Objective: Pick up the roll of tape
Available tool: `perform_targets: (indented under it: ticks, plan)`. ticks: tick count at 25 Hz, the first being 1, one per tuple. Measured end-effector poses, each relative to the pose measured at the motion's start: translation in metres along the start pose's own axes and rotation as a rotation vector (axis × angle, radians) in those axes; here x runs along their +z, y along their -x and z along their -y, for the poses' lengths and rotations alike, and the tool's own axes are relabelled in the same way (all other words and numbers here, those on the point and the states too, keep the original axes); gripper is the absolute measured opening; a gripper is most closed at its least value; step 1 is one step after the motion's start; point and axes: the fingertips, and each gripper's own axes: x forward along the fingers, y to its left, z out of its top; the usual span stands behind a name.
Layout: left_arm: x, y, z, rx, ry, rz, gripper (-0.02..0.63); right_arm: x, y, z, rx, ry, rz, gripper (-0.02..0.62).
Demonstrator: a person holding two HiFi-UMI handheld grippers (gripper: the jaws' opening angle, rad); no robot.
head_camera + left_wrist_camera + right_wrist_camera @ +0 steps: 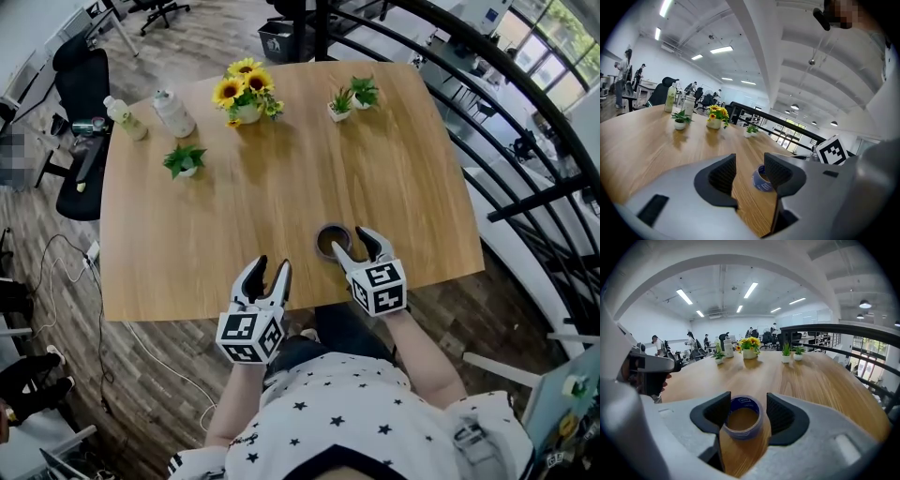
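Note:
A roll of tape [330, 241] with a blue printed band lies flat on the wooden table [281, 187], close to its front edge. My right gripper [356, 246] is at the roll and open. In the right gripper view the tape [742, 420] sits between the two jaws, close against the left jaw with a small gap at the right one. My left gripper [272, 272] hovers at the front edge to the left, open and holding nothing. In the left gripper view the tape [761, 180] shows past the jaws of my left gripper [750, 172], partly hidden by the right one.
Along the far side of the table stand a pot of sunflowers [246, 94], small potted plants [185, 161] [340, 103] [364, 92] and two bottles [174, 113] [125, 118]. A black office chair [80, 103] stands at the left, and a dark railing [506, 112] runs along the right.

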Motion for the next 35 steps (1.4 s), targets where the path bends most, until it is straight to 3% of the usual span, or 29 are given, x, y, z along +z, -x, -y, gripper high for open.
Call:
perform_targets:
  ticks: [19, 28, 35]
  plan:
    - [-0.001, -0.030, -0.004, -0.009, -0.006, -0.046, 0.183, -0.034, -0.046, 0.025, -0.017, 0.012, -0.194, 0.199]
    - [-0.004, -0.031, -0.006, -0.003, -0.004, -0.052, 0.183, -0.039, -0.050, 0.024, -0.025, 0.020, -0.212, 0.094]
    - [-0.007, -0.025, -0.002, -0.002, 0.003, -0.045, 0.179, -0.038, -0.050, 0.026, -0.055, 0.044, -0.199, 0.072]
